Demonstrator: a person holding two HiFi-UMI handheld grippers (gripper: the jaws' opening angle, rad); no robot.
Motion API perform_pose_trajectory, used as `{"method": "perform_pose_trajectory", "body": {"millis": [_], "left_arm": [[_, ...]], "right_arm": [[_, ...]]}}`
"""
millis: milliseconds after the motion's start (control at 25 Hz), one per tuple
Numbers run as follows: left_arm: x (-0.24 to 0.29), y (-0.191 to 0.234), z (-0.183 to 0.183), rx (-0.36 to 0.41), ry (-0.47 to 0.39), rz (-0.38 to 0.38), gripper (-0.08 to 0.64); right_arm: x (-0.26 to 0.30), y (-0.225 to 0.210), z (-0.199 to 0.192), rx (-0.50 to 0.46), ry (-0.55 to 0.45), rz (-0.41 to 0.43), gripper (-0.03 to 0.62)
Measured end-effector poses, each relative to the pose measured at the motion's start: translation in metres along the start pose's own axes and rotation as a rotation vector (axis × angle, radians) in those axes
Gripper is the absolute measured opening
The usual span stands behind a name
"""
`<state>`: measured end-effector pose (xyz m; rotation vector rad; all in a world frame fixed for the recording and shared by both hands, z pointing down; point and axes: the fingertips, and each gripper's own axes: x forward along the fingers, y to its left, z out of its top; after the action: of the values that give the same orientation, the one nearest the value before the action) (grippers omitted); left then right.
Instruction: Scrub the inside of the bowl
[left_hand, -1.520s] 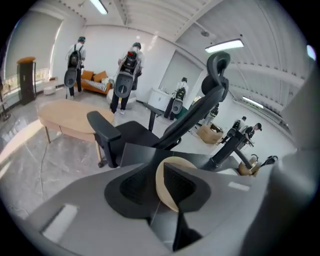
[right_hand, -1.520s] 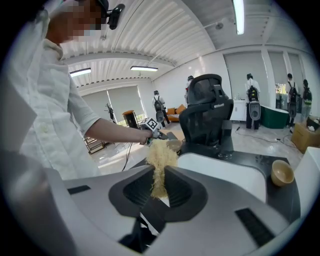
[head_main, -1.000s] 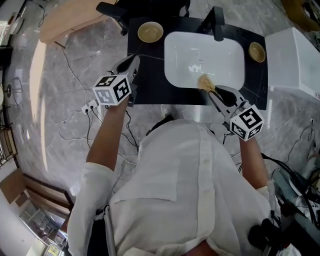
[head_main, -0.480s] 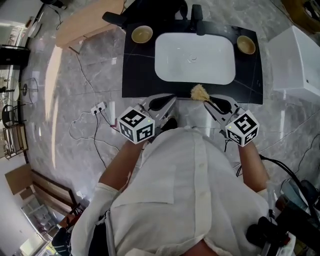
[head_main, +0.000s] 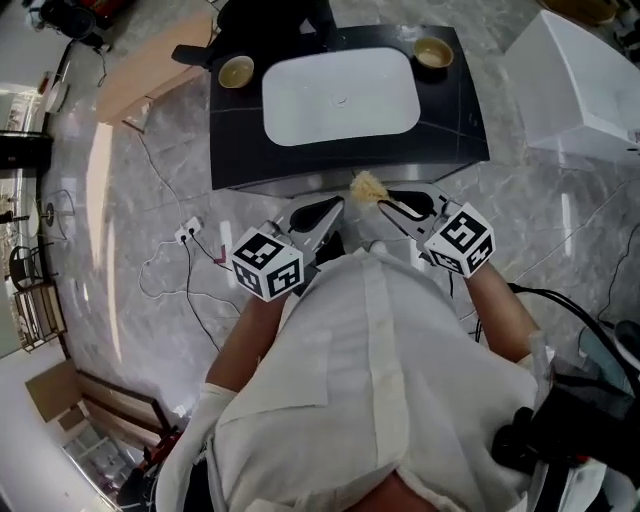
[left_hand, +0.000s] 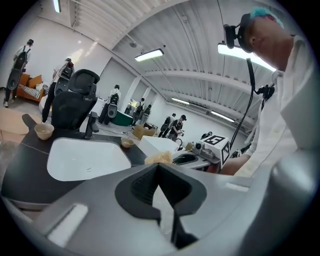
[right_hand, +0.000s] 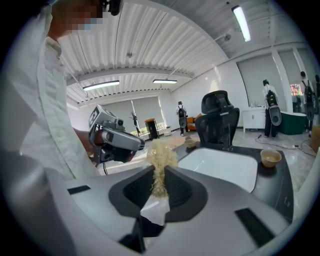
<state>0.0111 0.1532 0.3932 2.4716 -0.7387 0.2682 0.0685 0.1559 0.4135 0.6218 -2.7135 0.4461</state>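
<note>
Two tan bowls stand on the black counter (head_main: 450, 120), one left (head_main: 236, 71) and one right (head_main: 433, 51) of the white sink (head_main: 340, 95). Both grippers hover over the floor, close to my body and short of the counter. My right gripper (head_main: 382, 199) is shut on a straw-coloured fibre scrubber (head_main: 368, 186), whose tuft sticks out above the jaws in the right gripper view (right_hand: 160, 159). My left gripper (head_main: 336, 204) is shut with nothing in it (left_hand: 159, 166). A bowl (right_hand: 270, 158) sits beyond the sink (right_hand: 225, 167); the other bowl (left_hand: 44, 131) shows at the counter's far left corner.
A black office chair (right_hand: 218, 117) stands behind the counter. A white cabinet (head_main: 580, 90) is to the right, a wooden table (head_main: 150, 70) to the upper left. Cables and a power strip (head_main: 188, 234) lie on the marble floor. Several people stand in the background.
Both grippers have pulled back from the counter toward my body. The left one swung in from the counter's left side to beside the right one. The scrubber stays gripped.
</note>
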Motion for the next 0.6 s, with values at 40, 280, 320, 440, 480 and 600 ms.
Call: {"method": "perform_pose_trajectory", "body": {"millis": [40,280,320,440,480,600], "left_arm": [[-0.001,-0.005,-0.001,0.003,-0.001,0.002,0.005],[-0.003,-0.028,-0.012,0.005,0.003,0.007,0.005],[-0.003,-0.031,-0.014,0.002,0.001,0.009,0.005],[-0.001,-0.038,-0.020,-0.006,0.003,0.013,0.005],[0.000,-0.039,-0.021,-0.006,0.004,0.012,0.005],[0.005,-0.041,-0.023,-0.002,0.004,0.008,0.005]], "right_arm": [[-0.003,0.003,0.001,-0.007,-0.006,0.003,0.052],[-0.023,0.022,0.001,-0.029,-0.028,0.010,0.052],[-0.026,0.024,0.000,-0.033,-0.029,0.013,0.052],[-0.031,0.030,-0.005,-0.041,-0.032,0.021,0.052],[-0.032,0.032,-0.007,-0.041,-0.031,0.022,0.052],[-0.037,0.033,-0.011,-0.047,-0.025,0.024,0.052]]}}
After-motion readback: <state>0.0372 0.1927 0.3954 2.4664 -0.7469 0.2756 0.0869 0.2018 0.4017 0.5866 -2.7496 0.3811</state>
